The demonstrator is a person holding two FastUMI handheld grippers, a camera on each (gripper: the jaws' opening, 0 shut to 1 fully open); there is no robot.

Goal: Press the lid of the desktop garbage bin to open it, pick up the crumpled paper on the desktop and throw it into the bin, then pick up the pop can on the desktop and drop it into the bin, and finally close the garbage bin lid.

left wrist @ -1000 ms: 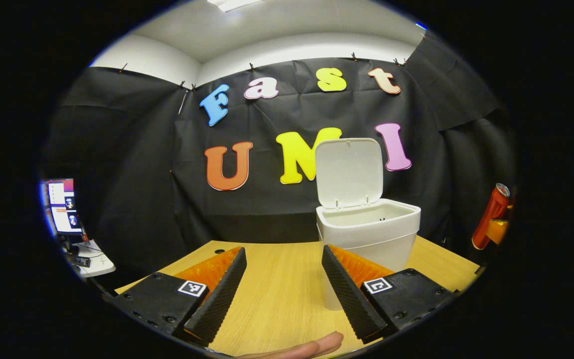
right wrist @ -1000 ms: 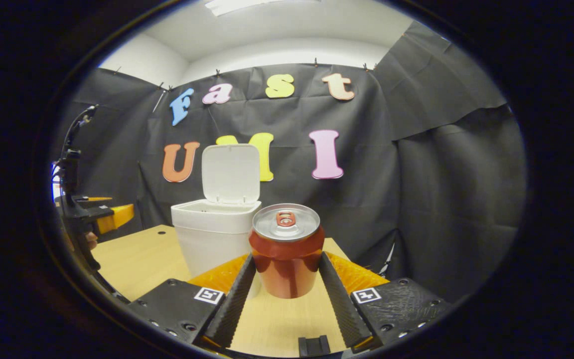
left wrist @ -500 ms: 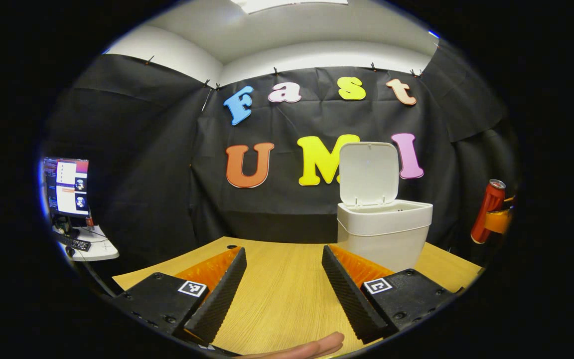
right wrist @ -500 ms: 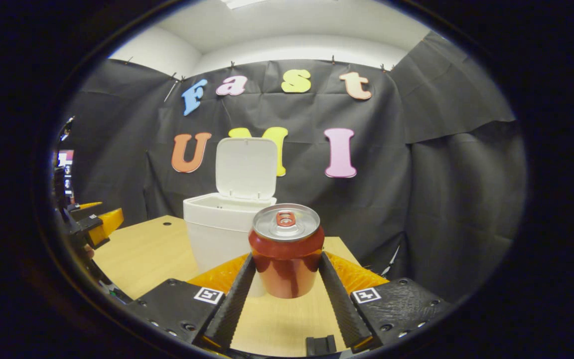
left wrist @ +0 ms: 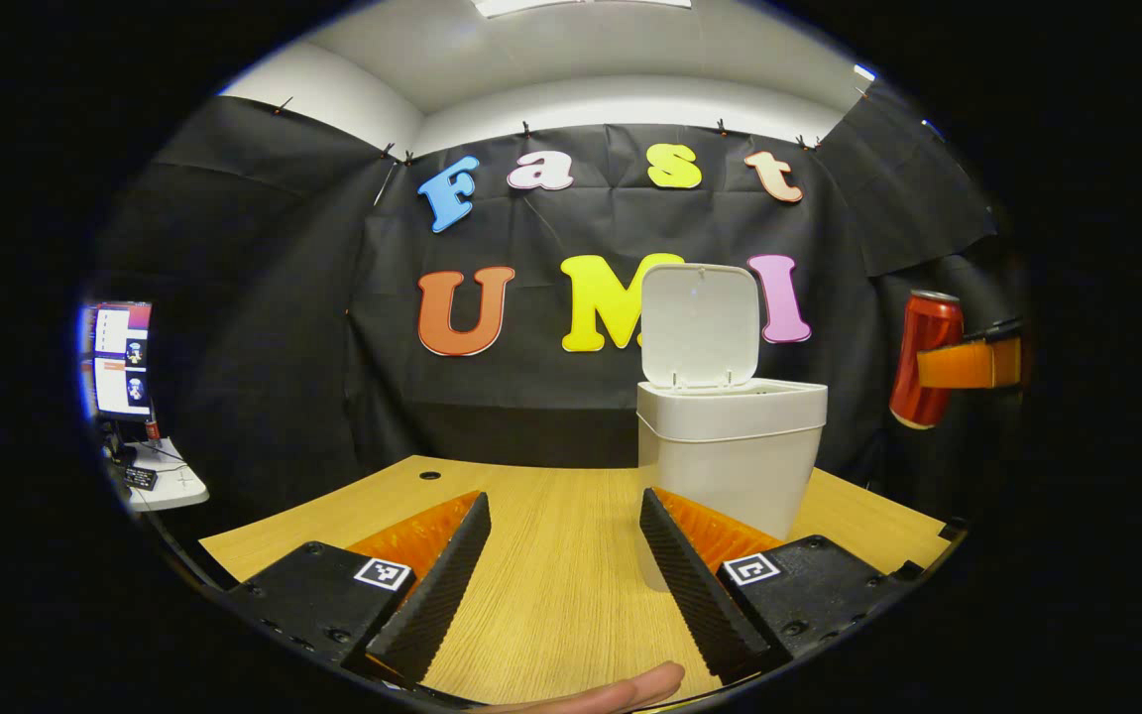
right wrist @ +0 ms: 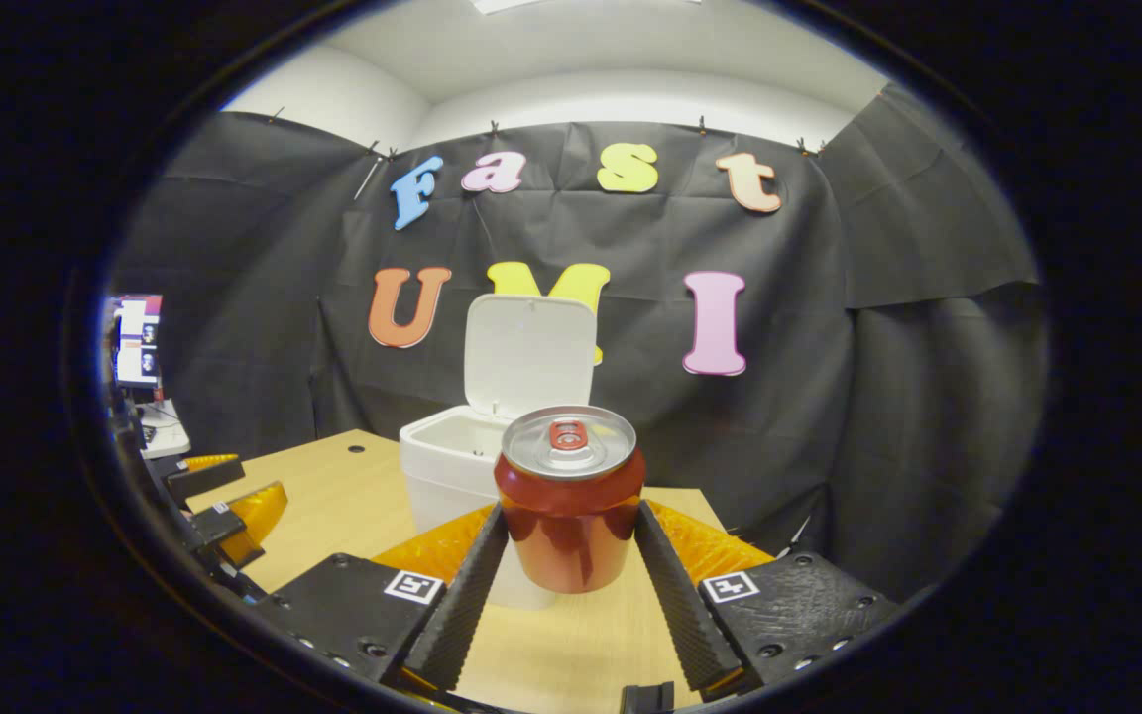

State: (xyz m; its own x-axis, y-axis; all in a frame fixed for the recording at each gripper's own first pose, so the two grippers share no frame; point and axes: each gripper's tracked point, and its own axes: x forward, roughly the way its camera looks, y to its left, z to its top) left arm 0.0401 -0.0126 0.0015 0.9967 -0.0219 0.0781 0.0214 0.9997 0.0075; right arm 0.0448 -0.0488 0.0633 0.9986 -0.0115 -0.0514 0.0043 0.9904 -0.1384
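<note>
Right gripper view | right gripper point(right wrist: 568, 555) clenched on pop can point(right wrist: 569, 496), held just before the bin point(right wrist: 447, 466), lid point(right wrist: 529, 357) up | left gripper point(left wrist: 563, 565) spread, empty | step: can drop | next: carry over bin mouth, release.

— What colours stand out on the desk?
— A white garbage bin point(left wrist: 730, 456) with its white lid point(left wrist: 698, 323), on a light wood-grain desktop point(left wrist: 551, 585).
— And the pop can point(right wrist: 569, 501)?
— Glossy red, with a silver top (the tab is red too). Behind, the booth wall point(right wrist: 809, 377) is plain black cloth.
</note>
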